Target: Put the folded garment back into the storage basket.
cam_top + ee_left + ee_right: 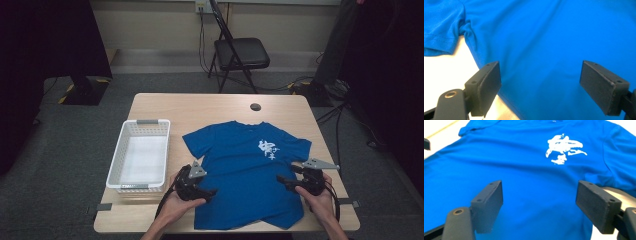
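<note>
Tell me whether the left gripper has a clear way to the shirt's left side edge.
Probably yes: the left gripper hovers open at the blue T-shirt edge, nothing between; the white basket stands off to its side.

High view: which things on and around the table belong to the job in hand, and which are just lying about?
In the job:
blue T-shirt
left claw, open
right claw, open

Lying about:
white basket
black folding chair
dark round disc
</note>
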Demonstrator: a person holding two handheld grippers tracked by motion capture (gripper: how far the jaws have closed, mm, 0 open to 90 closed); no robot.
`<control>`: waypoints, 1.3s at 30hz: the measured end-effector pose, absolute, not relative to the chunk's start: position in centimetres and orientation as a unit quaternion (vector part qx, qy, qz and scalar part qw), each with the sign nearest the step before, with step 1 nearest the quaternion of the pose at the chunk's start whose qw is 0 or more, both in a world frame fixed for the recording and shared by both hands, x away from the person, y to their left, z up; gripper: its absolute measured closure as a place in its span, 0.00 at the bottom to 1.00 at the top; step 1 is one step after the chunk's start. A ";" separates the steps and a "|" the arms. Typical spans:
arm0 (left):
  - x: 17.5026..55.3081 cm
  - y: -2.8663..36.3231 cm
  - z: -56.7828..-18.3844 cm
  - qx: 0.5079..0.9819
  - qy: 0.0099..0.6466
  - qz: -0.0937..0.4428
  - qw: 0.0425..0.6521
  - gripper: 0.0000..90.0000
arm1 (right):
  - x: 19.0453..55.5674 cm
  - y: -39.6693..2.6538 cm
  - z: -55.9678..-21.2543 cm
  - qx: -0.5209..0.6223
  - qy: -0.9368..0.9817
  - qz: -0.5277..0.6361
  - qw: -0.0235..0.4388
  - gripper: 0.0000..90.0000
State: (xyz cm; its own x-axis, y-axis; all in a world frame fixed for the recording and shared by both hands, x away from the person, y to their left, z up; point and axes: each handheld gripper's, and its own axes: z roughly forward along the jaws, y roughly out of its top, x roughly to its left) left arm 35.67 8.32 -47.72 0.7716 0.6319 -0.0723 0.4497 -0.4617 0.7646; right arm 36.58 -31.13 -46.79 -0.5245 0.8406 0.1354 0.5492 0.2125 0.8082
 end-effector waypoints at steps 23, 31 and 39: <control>30.5 11.2 -46.3 0.843 0.319 0.151 0.406 0.21 | 31.2 -33.1 -46.7 0.441 0.774 0.408 0.197 0.14; 30.9 10.6 -46.8 0.843 0.336 0.125 0.401 0.19 | 30.9 -31.4 -47.1 0.430 0.789 0.395 0.193 0.15; 30.6 9.2 -47.2 0.855 0.315 0.103 0.398 0.20 | 30.7 -28.0 -47.6 0.403 0.812 0.387 0.167 0.16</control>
State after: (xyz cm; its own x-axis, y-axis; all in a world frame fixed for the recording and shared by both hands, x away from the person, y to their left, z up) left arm 30.62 9.18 -47.22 0.7805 0.6208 -0.0737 0.4561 -0.4848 0.7463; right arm 30.68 -28.03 -47.62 -0.6187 0.7845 0.0415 0.5259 0.3743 0.7638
